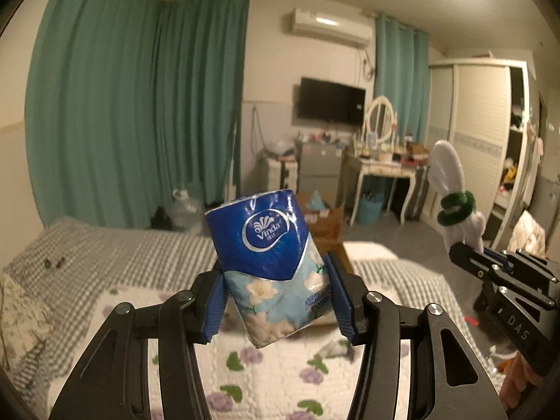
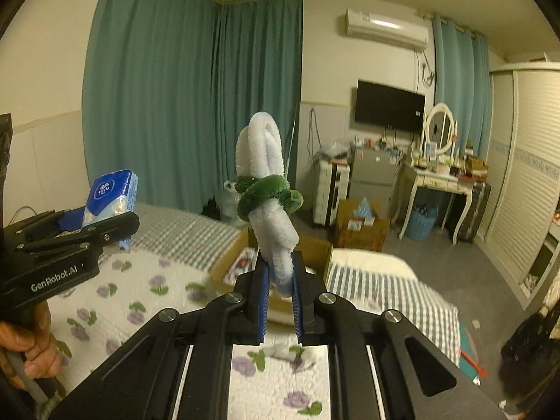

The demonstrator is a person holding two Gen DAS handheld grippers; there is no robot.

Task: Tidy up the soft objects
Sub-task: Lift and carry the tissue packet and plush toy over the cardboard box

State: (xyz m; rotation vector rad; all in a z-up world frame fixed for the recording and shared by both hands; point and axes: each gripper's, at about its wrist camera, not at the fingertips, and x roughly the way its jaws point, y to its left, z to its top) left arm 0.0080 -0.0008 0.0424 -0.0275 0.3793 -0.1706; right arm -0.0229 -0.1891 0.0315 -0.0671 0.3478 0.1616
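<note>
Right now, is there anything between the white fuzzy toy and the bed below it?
Yes. In the right wrist view, an open cardboard box sits on the bed just behind the fuzzy toy held by the right gripper.

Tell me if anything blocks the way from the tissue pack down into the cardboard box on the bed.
Nothing visible does. The left claw holds the tissue pack up in the air, and the open cardboard box sits on the bed ahead of it. The right claw, holding the white fuzzy toy, is off to the side.
</note>
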